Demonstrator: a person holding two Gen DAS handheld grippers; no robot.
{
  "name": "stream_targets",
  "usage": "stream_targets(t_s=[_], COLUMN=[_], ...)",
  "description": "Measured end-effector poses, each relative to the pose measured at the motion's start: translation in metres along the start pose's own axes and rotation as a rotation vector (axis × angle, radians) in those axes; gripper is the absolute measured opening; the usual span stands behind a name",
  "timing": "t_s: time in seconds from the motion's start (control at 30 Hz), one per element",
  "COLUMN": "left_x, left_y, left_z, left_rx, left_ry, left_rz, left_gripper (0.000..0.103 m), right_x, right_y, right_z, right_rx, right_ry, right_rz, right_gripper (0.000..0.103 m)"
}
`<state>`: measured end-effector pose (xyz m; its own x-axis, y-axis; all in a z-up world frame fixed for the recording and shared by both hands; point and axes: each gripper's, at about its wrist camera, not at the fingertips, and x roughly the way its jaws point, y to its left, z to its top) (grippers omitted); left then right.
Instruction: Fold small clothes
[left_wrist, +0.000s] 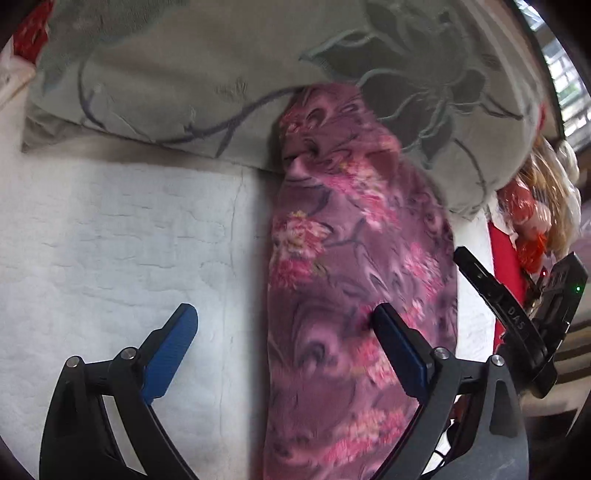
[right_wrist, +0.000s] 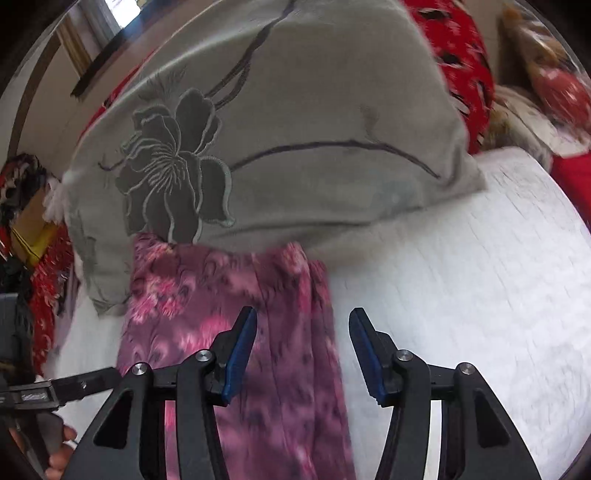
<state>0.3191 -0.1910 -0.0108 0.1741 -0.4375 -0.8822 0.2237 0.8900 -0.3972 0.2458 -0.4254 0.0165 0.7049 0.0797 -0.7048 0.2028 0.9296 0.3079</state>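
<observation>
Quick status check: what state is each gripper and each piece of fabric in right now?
left gripper: open, empty, straddling the garment's edge.
right gripper: open, empty, over the garment.
purple floral garment: bunched lengthwise, far end against the pillow.
grey flower pillow: lying on the white quilted cover.

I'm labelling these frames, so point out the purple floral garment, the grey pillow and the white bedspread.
purple floral garment (left_wrist: 351, 280): left wrist view, middle of cloth.
grey pillow (right_wrist: 314, 110): right wrist view, plain centre.
white bedspread (left_wrist: 110, 229): left wrist view, bare quilted area.
</observation>
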Motion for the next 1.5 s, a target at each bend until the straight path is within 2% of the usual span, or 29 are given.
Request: stream_targets(t_s=[0.07,0.1,0.13,0.23,0.3,0.33,0.37,0.4,0.43,0.47,0.5,0.57,0.6,0.67,0.7,0.73,0.77,0.83,0.9,1.0,1.07,1.17,1.37,1.5], left_x=[0.015,0.015,0.012,-0.004,-0.012,-0.01,-0.005,0.0,0.006,0.009,0.01,0.014,0.018,0.024,0.029,0.027,0.023,0.014,0.006,-0.011,-0.021,-0.041,-0.09,-0.119], left_y=[0.005,0.006,0.006,0.018,0.026,0.031,0.033,0.03,0.025,0.019,0.01,-0.007,-0.012,-0.025,-0.028,-0.027,-0.023,-0.008,-0.002,-0.001,-0.006,-0.01,-0.014,0.0], left_z=[0.005,0.007,0.01,-0.002,-0.005,-0.009,-0.014,-0.019,-0.022,-0.026,-0.027,-0.032,-0.034,-0.035,-0.033,-0.033,-0.034,-0.037,-0.041,-0.051,-0.061,-0.073,-0.103,-0.127], left_rx=[-0.031,-0.034,-0.031,-0.034,-0.059,-0.083,-0.103,-0.111,-0.109,-0.093,-0.061,-0.024,-0.032,-0.03,-0.028,-0.036,-0.047,-0.069,-0.068,-0.029,-0.013,-0.005,0.032,0.046], left_ry=[0.034,0.032,0.032,0.024,0.025,0.03,0.04,0.048,0.056,0.044,0.024,0.039,0.07,0.063,0.058,0.055,0.056,0.057,0.041,-0.014,-0.048,-0.076,-0.141,-0.175], left_rz=[0.002,-0.003,-0.013,-0.048,-0.104,-0.161,-0.219,-0.244,-0.256,-0.238,-0.213,-0.246,-0.293,-0.262,-0.245,-0.224,-0.204,-0.19,-0.194,-0.156,-0.122,-0.111,-0.063,-0.025], left_gripper=[0.097,0.097,0.097,0.097,0.097,0.097,0.097,0.097,0.097,0.098,0.099,0.099,0.099,0.096,0.087,0.072,0.064,0.04,0.032,0.028,0.028,0.028,0.028,0.028], right_x=[0.025,0.038,0.045,0.029,0.012,0.008,0.005,0.004,0.005,0.006,0.003,0.004,0.006,0.011,0.01,0.008,0.005,-0.001,-0.009,-0.026,-0.04,-0.06,-0.101,-0.122], right_y=[0.006,0.004,0.0,-0.01,-0.027,-0.036,-0.043,-0.051,-0.056,-0.059,-0.06,-0.056,-0.052,-0.04,-0.036,-0.034,-0.031,-0.023,-0.011,0.02,0.025,0.049,0.075,0.091], right_z=[0.003,0.002,0.002,0.008,0.004,-0.001,-0.007,-0.015,-0.024,-0.032,-0.038,-0.047,-0.051,-0.053,-0.052,-0.05,-0.049,-0.047,-0.046,-0.048,-0.048,-0.05,-0.069,-0.086], right_rx=[-0.028,-0.033,-0.027,0.009,0.057,0.08,0.101,0.12,0.133,0.138,0.135,0.148,0.153,0.096,0.081,0.088,0.086,0.039,-0.025,-0.152,-0.19,-0.25,-0.254,-0.244], right_ry=[0.064,0.107,0.125,0.084,0.081,0.091,0.111,0.14,0.171,0.182,0.162,0.172,0.195,0.2,0.192,0.185,0.174,0.153,0.128,0.077,0.044,0.005,-0.059,-0.07], right_rz=[-0.064,-0.106,-0.102,-0.111,-0.023,0.026,0.074,0.122,0.168,0.203,0.231,0.331,0.38,0.343,0.321,0.298,0.264,0.203,0.148,0.03,-0.003,-0.035,-0.015,0.024], right_gripper=[0.049,0.052,0.054,0.055,0.059,0.059,0.06,0.06,0.061,0.061,0.062,0.063,0.063,0.063,0.063,0.056,0.043,0.028,0.025,0.023,0.023,0.023,0.023,0.023])
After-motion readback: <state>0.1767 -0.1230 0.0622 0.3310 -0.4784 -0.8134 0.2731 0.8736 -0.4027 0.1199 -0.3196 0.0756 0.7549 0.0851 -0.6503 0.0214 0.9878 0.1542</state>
